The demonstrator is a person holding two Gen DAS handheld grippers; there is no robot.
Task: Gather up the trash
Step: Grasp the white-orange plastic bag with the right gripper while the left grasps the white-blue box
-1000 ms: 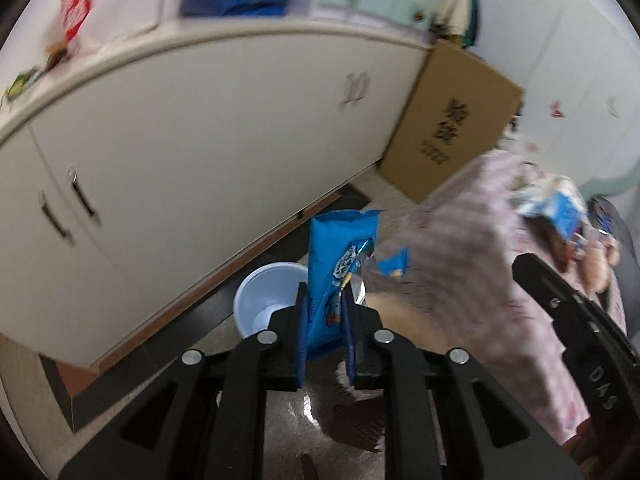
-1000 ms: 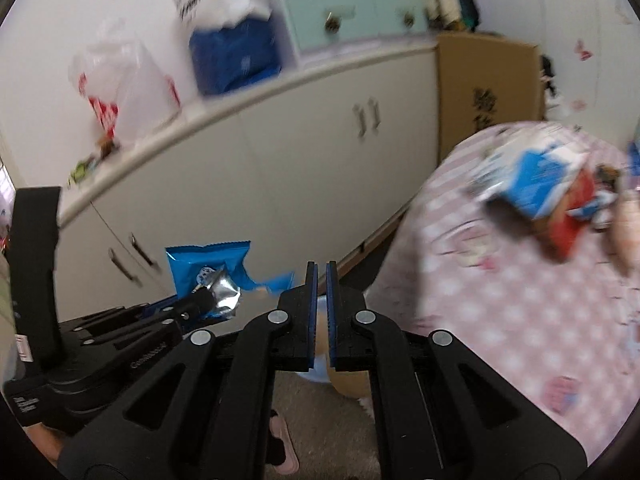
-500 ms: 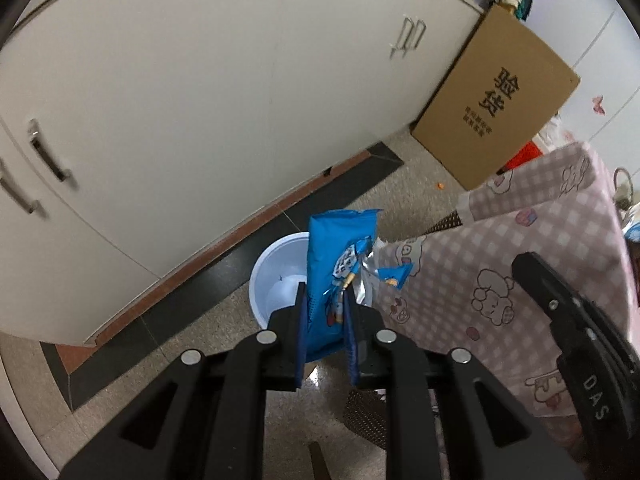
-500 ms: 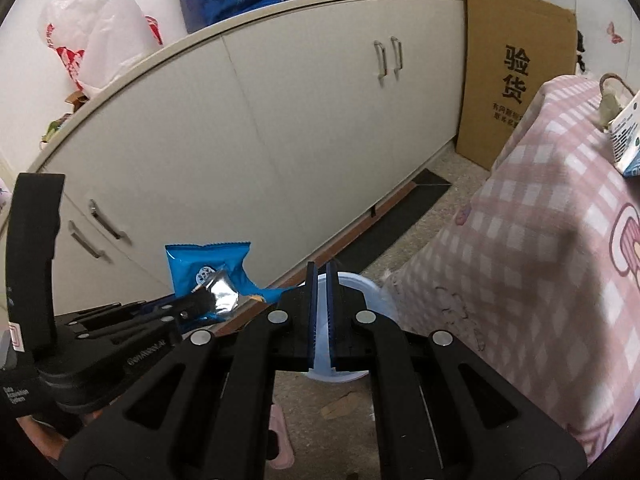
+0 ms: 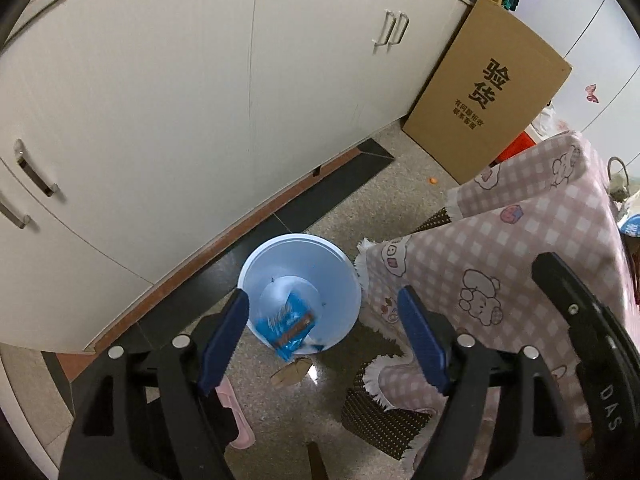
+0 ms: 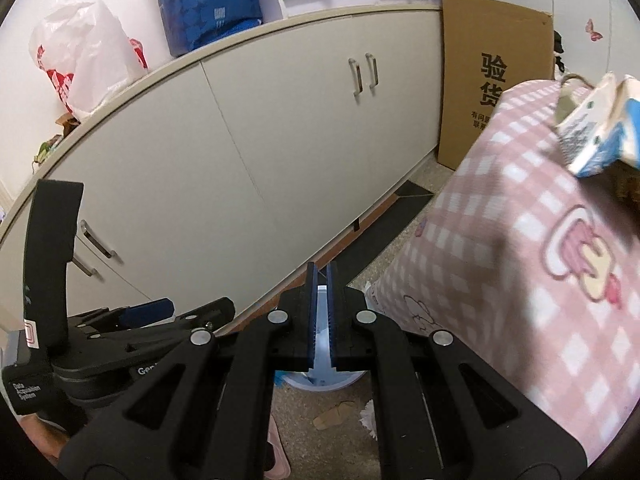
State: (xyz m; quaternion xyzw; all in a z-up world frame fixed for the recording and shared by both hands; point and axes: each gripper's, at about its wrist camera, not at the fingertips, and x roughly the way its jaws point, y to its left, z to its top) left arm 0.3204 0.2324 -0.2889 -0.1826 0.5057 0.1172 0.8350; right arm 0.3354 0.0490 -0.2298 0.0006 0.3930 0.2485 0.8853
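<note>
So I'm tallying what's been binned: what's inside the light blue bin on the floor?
Inside the light blue bin lies one blue snack wrapper, against the near wall. Anything beneath the wrapper is covered.

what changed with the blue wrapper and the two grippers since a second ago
The left gripper has just opened its jaws and let go of the blue wrapper, which now lies in the pale blue bin below. Both cameras tilted down toward the floor. The right gripper stayed shut and empty.
</note>
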